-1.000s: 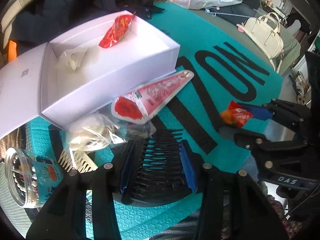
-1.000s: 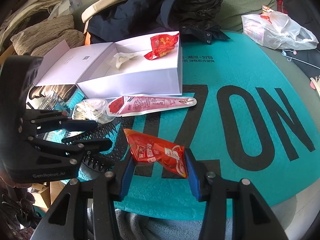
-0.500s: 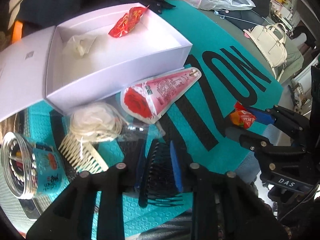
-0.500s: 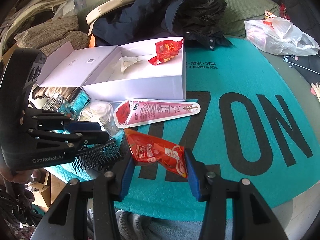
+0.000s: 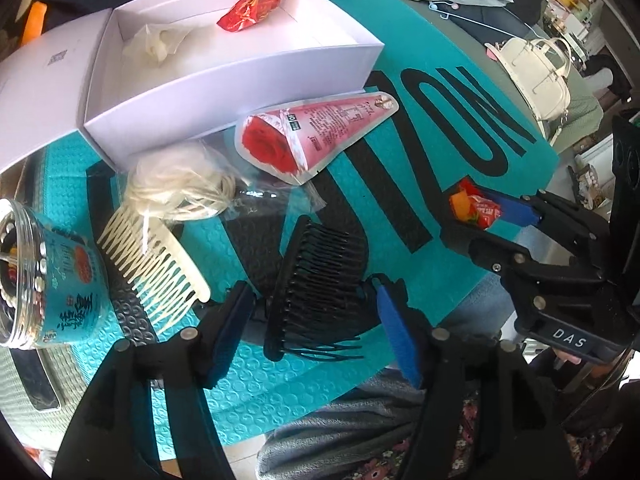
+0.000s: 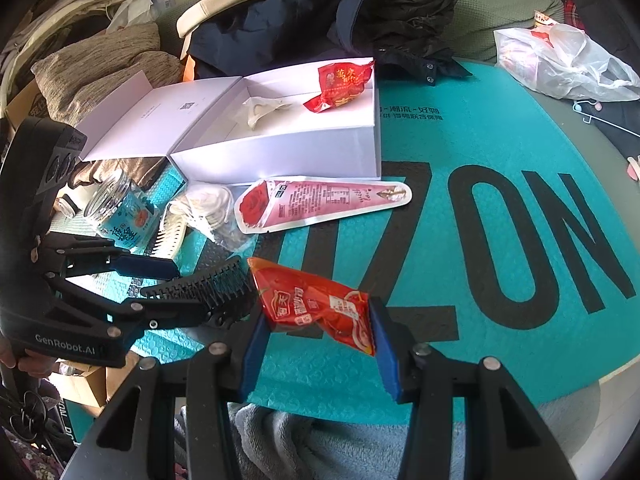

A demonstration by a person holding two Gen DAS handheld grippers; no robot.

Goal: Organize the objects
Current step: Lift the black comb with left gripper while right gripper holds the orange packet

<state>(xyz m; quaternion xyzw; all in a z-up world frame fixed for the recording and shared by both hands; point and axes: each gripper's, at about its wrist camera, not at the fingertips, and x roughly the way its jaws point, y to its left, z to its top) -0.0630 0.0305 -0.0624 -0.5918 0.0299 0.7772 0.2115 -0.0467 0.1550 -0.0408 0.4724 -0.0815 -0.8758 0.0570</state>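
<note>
The left gripper is found with its jaws opening: half a second earlier the blue pads were pressed together on the black comb, and they are now spread to either side of it with a gap visible at both pads. The comb is no longer clamped; it is seen between the pads, tilted, teeth toward the camera, and it appears to be resting on the teal mat or very close to it. Whether it is fully settled cannot be told. A second earlier the comb was held broadside between the pads, so a regrasp in a new orientation, or a set-down, is judged to be under way.

The right gripper is unchanged over the same interval: the red snack packet is pinched between its pads and held above the mat.

The white box stands open beyond the comb, with a red wrapper and a crumpled white item already inside. A cream comb, a rose-printed pouch and a blue-labelled jar are noted loose on the mat near the box.

It is judged that neither comb nor packet has yet been placed in the box.
</note>
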